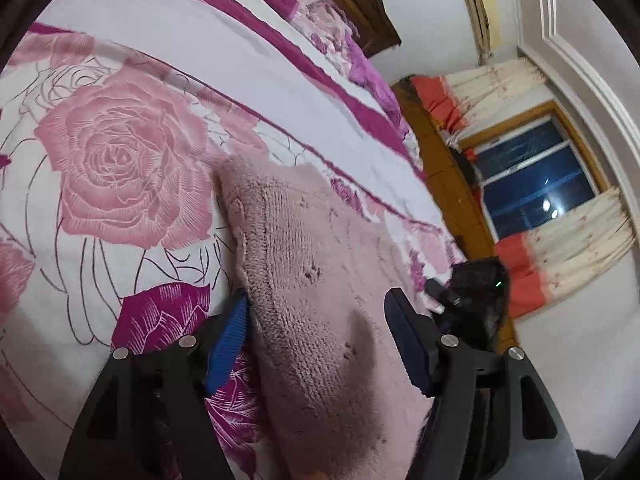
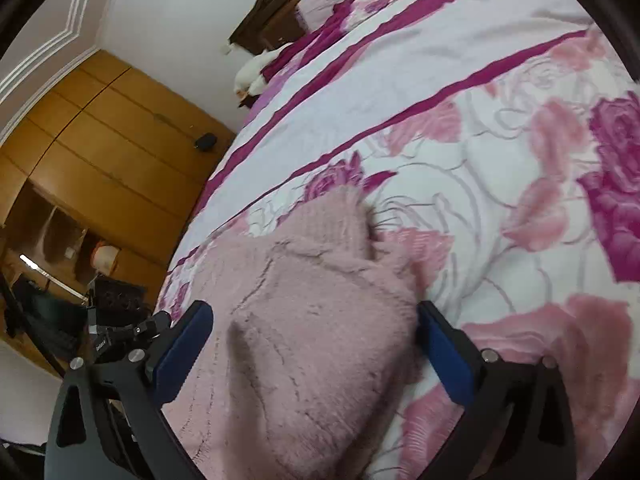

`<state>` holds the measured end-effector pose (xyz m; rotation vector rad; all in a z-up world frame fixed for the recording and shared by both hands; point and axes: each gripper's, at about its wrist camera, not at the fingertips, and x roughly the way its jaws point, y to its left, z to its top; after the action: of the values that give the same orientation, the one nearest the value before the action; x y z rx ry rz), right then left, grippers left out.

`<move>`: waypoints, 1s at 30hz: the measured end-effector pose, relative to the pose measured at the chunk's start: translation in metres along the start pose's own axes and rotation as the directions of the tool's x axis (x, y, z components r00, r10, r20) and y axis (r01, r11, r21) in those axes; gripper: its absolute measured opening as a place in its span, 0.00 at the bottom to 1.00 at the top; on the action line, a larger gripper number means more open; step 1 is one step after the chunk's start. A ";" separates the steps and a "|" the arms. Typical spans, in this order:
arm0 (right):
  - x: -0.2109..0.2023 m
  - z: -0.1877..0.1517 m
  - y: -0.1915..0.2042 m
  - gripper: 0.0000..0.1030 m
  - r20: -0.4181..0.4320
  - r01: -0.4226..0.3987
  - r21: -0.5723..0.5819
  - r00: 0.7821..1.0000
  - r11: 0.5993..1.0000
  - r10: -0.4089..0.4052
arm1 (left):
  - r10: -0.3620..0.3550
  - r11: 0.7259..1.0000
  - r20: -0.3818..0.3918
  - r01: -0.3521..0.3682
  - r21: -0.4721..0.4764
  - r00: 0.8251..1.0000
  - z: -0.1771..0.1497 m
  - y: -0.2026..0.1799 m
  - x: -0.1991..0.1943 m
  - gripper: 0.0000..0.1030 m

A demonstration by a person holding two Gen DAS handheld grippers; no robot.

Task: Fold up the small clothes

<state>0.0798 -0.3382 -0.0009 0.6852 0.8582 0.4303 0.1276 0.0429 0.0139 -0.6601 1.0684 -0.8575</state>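
A small fuzzy pink knitted garment (image 1: 316, 280) lies on the rose-patterned bedspread (image 1: 120, 168). In the left wrist view my left gripper (image 1: 316, 320) is open, its blue-padded fingers on either side of the garment's near end. In the right wrist view the same pink garment (image 2: 312, 312) lies folded into a thick bundle, and my right gripper (image 2: 312, 332) is open with its fingers straddling it. The right gripper's black body (image 1: 476, 292) shows in the left wrist view past the garment; the left gripper's body (image 2: 120, 328) shows at left in the right wrist view.
The bedspread (image 2: 480, 160) has magenta stripes and runs to a dark wooden headboard (image 2: 276, 12). A window with red-and-cream curtains (image 1: 532, 172) is beyond the bed edge. Wooden wardrobes (image 2: 104, 152) and cluttered shelves stand at left.
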 end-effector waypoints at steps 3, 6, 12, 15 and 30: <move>0.007 -0.003 0.005 0.97 0.000 0.020 -0.028 1.000 0.999 -0.020 | -0.024 0.999 -0.012 0.024 -0.042 1.000 0.001 0.004 0.007 0.46; 0.016 -0.007 0.018 0.94 -0.012 0.118 -0.130 0.993 0.985 -0.120 | -0.039 0.996 -0.018 0.037 -0.079 0.999 0.002 0.009 0.022 0.43; 0.026 -0.008 0.030 0.46 0.012 0.185 -0.168 0.983 0.968 -0.186 | 0.040 0.996 0.016 -0.039 -0.081 0.999 -0.002 0.011 0.029 0.01; 0.026 -0.010 0.030 0.39 0.040 0.162 -0.140 0.987 0.977 -0.158 | 0.104 0.994 0.059 -0.105 0.010 0.993 -0.007 -0.004 0.022 0.00; 0.023 0.027 0.071 0.33 0.066 0.259 -0.265 0.966 0.929 -0.251 | 0.402 0.874 0.180 -0.435 0.216 0.898 0.011 -0.068 0.025 0.00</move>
<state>0.1096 -0.2842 0.0491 0.3198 0.8273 0.2939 0.1249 -0.0128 0.0611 -0.2477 0.9183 -0.5468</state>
